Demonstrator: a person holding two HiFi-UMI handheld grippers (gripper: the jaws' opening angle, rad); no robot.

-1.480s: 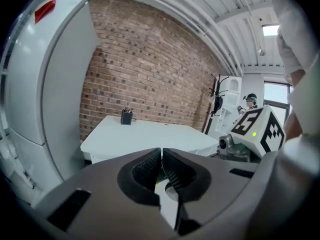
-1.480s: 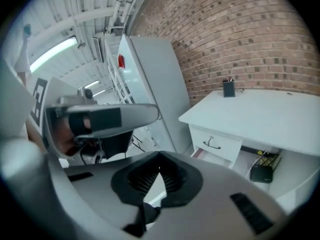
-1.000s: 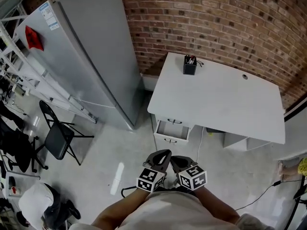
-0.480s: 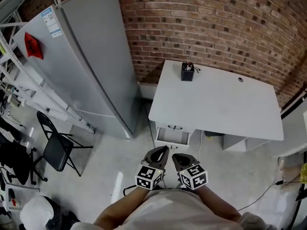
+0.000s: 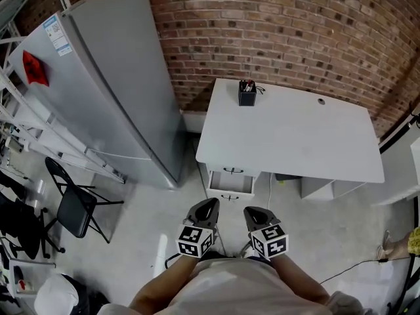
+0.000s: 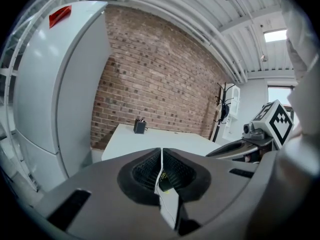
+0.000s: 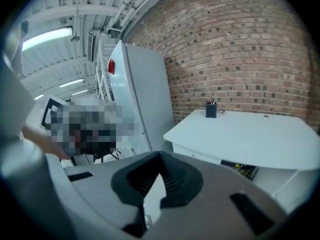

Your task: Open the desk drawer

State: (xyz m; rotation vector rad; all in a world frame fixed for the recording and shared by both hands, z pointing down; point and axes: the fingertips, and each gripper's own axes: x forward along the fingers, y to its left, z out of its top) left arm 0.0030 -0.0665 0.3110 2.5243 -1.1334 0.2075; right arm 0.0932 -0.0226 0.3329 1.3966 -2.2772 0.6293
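Desk drawer (image 5: 230, 182) stands pulled out under the left end of the desk (image 5: 295, 140); left gripper (image 5: 204, 209) and right gripper (image 5: 254, 215), jaws together and empty, are held near the body, likely because no pull remains

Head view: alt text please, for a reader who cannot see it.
Seen from above, a person holds the left gripper and right gripper side by side, both shut and empty, short of a white desk with drawers under its left end. A black pen holder stands at the desk's far edge, beside a grey fridge.
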